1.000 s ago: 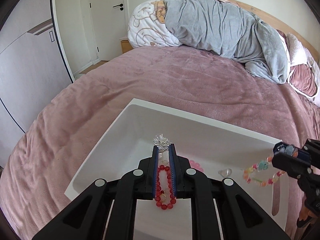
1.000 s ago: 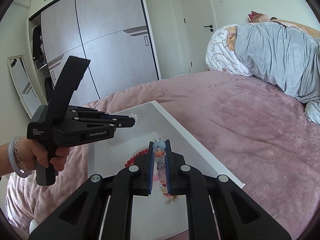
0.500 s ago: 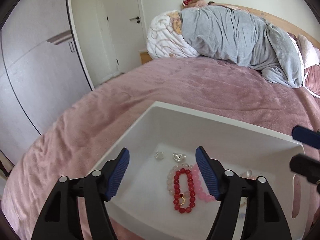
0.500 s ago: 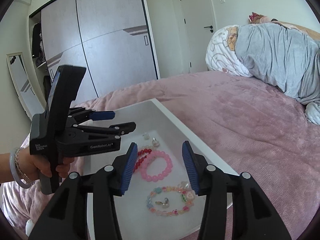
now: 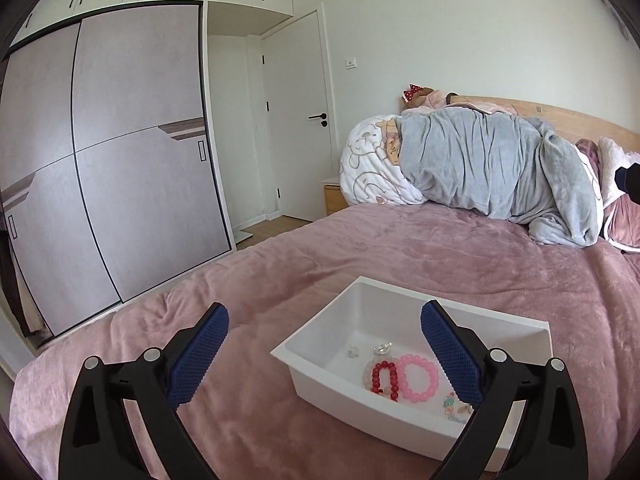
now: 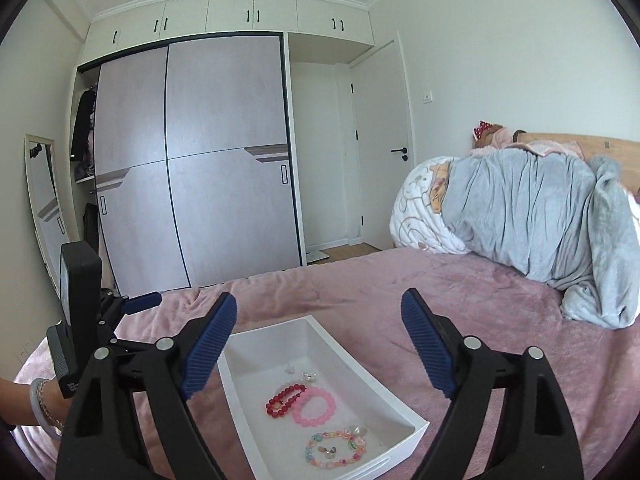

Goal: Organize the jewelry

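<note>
Pink bedspread point(image 5: 400, 248) around white tray point(image 5: 400, 285)

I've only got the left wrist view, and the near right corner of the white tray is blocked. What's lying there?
Observer: A multicoloured bracelet lies flat in that corner of the tray, apart from the pink bracelet, with a small charm inside its ring.
Operator: And the right tongs? I barely see them.
Observer: The right tongs are open. Their jaws have just been opening, and nothing is between them.
</note>
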A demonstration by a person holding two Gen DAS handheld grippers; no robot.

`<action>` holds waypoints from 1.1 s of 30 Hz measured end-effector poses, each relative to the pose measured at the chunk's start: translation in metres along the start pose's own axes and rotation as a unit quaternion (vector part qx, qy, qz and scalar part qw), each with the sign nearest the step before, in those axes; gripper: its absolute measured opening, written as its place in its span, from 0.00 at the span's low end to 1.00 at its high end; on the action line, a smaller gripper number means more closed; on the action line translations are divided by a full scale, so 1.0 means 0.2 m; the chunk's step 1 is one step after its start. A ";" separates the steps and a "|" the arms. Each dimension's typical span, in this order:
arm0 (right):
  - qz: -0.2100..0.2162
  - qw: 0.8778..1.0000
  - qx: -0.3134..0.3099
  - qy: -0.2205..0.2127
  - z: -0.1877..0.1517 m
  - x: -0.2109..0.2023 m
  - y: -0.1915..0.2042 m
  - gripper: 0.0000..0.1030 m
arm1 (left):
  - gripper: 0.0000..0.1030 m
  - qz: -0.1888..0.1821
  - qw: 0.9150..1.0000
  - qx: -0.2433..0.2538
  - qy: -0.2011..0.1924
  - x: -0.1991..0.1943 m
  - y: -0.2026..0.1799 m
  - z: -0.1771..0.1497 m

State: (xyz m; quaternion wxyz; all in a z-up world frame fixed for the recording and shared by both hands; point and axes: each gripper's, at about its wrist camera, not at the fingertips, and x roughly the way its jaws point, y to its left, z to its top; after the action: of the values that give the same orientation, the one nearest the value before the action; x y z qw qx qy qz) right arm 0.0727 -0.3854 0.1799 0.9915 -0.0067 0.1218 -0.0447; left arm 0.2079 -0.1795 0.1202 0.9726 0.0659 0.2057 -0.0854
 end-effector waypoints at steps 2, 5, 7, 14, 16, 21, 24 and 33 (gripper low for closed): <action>-0.009 1.000 -0.012 0.008 0.03 -0.05 0.05 0.86 | 0.96 0.001 1.000 -0.003 0.006 -0.07 0.02 -0.03; -0.010 1.000 -0.008 0.025 0.03 -0.10 0.11 0.92 | 0.96 -0.002 1.000 -0.006 0.017 -0.16 0.04 -0.08; -0.010 0.999 -0.006 0.036 0.01 -0.15 0.13 0.95 | 0.96 0.000 1.000 -0.008 0.019 -0.21 0.04 -0.11; -0.052 0.995 -0.023 0.077 -0.17 -0.26 0.18 0.95 | 0.96 -0.011 1.000 -0.012 0.025 -0.37 0.03 -0.19; -0.059 0.994 -0.006 0.087 -0.26 -0.27 0.15 0.95 | 0.96 -0.015 1.000 -0.014 0.021 -0.41 0.02 -0.22; -0.065 0.992 0.014 0.104 -0.44 -0.23 0.11 0.95 | 0.96 -0.017 0.999 0.006 0.031 -0.44 -0.04 -0.30; -0.063 0.992 0.023 0.110 -0.51 -0.19 0.09 0.95 | 0.96 -0.020 0.999 0.019 0.036 -0.44 -0.07 -0.33; -0.055 0.992 -0.007 0.118 -0.62 -0.09 0.12 0.95 | 0.96 -0.007 0.999 0.030 0.032 -0.38 -0.17 -0.43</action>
State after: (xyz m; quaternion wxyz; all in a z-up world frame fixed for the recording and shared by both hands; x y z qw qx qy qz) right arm 0.0268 -0.3595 0.0641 0.9663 -0.0146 0.2376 -0.0984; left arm 0.0994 -0.1880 0.0705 0.9624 0.0967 0.2349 -0.0963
